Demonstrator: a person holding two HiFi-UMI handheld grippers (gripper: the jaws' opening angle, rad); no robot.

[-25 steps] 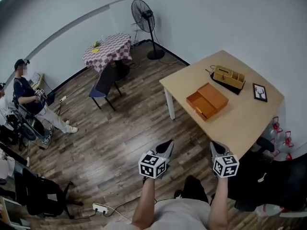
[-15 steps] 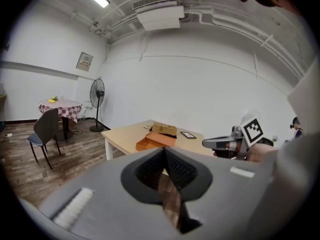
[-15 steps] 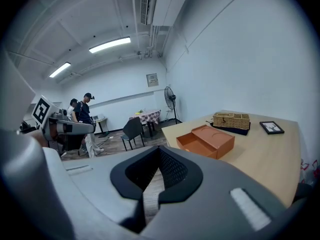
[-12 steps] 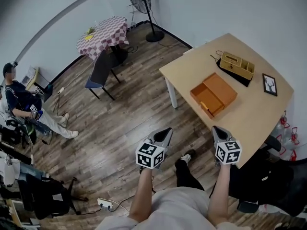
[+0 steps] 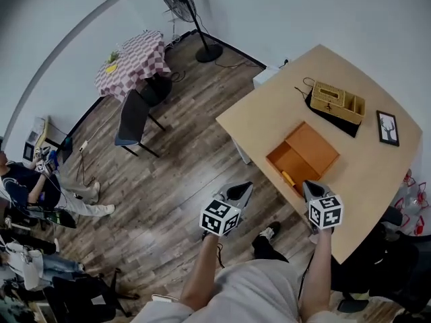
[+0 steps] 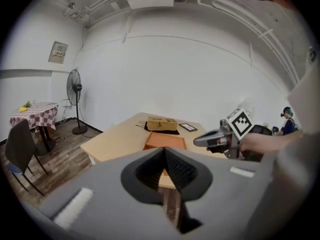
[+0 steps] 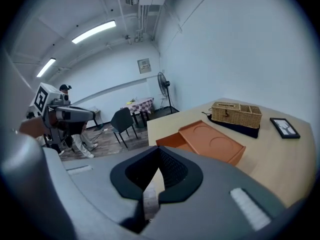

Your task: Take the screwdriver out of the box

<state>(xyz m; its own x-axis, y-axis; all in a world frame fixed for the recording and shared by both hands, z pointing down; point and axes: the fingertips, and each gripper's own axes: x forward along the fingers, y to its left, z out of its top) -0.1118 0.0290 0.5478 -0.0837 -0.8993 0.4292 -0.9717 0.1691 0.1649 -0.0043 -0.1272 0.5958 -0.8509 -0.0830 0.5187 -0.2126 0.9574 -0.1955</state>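
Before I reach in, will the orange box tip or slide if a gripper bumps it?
The orange box is low and wide, so tipping seems unlikely. It lies on the bare, smooth table, so it would probably slide. Its open part sits near the table edge, so push gently.

Matt box (image 5: 311, 148), smooth wooden table (image 5: 283, 106)

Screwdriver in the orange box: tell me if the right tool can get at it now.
Probably yes. The right tool hangs close beside the open compartment of the orange box, where the yellow screwdriver lies uncovered with nothing between them. Its jaws are together, so they must open first.
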